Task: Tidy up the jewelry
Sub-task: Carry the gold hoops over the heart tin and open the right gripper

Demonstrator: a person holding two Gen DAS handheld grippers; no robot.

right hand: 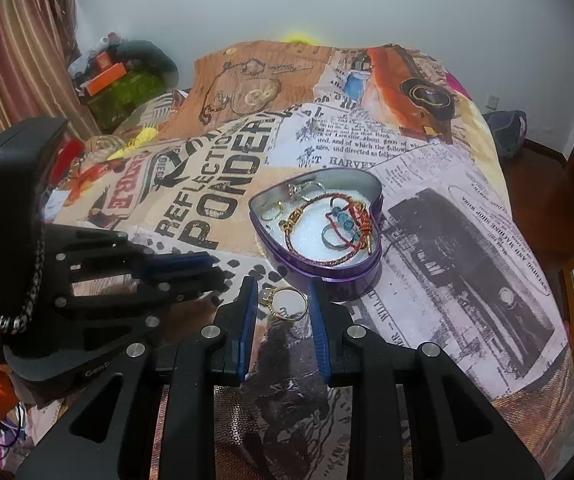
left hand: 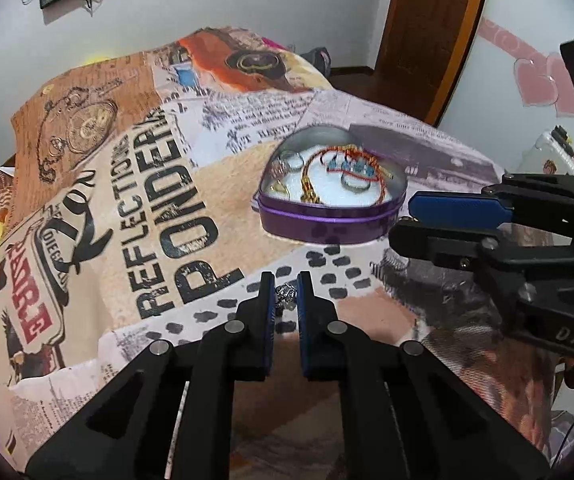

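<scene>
A purple heart-shaped tin (left hand: 329, 222) (right hand: 361, 268) lies open on the printed bedspread, holding rings, a red braided bracelet (right hand: 351, 216) and a gold chain. My left gripper (left hand: 285, 286) is nearly closed around a small silver ring (left hand: 285, 295), in front of the tin. My right gripper (right hand: 283, 286) is open, its fingers on either side of a gold ring (right hand: 285, 302) lying on the bedspread just in front of the tin. Each gripper shows in the other's view: the right one at the right of the left wrist view (left hand: 415, 220), the left one at the left of the right wrist view (right hand: 207, 268).
The bedspread (right hand: 467, 220) covers a bed that drops off at the right toward a wooden floor. A cluttered corner with a green container (right hand: 127, 92) is at the back left. A wooden door (left hand: 427, 32) stands behind the bed.
</scene>
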